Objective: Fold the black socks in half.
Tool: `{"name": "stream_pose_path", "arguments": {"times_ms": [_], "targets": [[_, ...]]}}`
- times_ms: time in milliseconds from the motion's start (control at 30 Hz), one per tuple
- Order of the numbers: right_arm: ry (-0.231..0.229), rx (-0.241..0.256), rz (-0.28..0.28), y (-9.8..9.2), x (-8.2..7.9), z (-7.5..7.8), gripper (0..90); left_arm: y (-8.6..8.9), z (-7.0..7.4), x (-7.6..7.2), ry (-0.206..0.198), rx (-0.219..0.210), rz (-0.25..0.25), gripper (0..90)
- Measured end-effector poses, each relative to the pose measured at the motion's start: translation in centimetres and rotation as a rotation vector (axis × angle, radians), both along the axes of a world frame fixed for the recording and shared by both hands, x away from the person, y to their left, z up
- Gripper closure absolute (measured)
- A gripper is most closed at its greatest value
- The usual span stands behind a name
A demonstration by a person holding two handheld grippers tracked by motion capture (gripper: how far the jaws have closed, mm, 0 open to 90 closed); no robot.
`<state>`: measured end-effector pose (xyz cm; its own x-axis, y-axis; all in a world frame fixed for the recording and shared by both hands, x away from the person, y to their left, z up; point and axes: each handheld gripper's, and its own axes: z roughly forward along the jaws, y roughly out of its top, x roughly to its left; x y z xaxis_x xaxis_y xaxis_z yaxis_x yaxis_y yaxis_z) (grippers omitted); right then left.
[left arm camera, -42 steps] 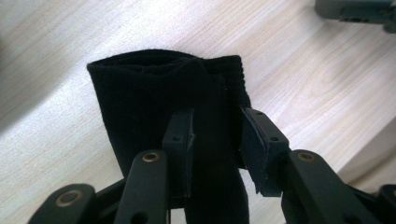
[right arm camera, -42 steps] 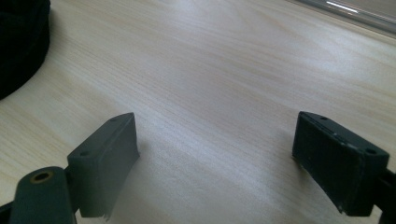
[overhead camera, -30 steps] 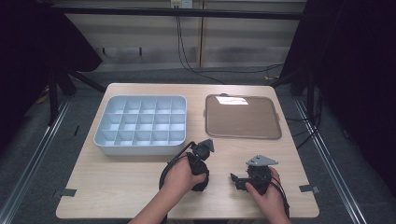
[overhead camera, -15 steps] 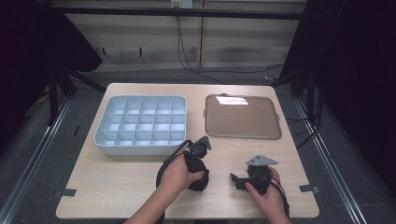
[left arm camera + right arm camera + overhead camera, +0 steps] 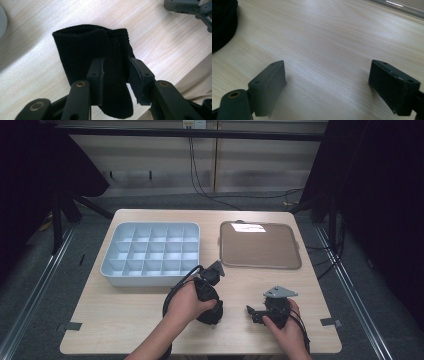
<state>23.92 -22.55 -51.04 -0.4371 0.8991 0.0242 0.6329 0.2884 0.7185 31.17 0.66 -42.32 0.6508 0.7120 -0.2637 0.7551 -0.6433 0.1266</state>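
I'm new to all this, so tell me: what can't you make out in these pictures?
- Black cloth: left gripper view, lower end hidden behind the left tool; high view, covered by the hand.
- Grey bin: near-row cells hidden by its front wall, high view.
- Brown tray: cut off by the top edge, right gripper view.

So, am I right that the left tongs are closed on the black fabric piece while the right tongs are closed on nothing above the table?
Not quite: the right tongs stand wide open over bare table, as the right gripper view shows. The left tongs do grip the black fabric piece.
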Motion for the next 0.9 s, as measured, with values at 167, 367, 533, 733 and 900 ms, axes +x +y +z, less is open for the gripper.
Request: {"name": "stream_pose_path", "arguments": {"times_ms": [167,367,533,733,900], "targets": [[0.001,0.001,-0.001,0.01,-0.01,0.0,13.5,0.33,0.57,0.25,-0.012,-0.009,0.007,63.2],[0.0,0.0,0.0,0.0,0.01,0.0,13.5,0.68,0.7,0.49,-0.006,-0.017,0.012,63.2],[-0.001,-0.001,0.0,0.01,0.02,-0.01,13.5,0.47,0.7,0.52,-0.003,-0.021,0.001,63.2],[0.0,0.0,-0.001,0.02,0.02,-0.01,13.5,0.09,1.07,0.48,-0.012,-0.021,0.005,64.7],[0.0,-0.001,-0.001,0.02,0.02,-0.01,13.5,0.22,1.11,0.63,-0.011,-0.011,0.005,77.3]]}}
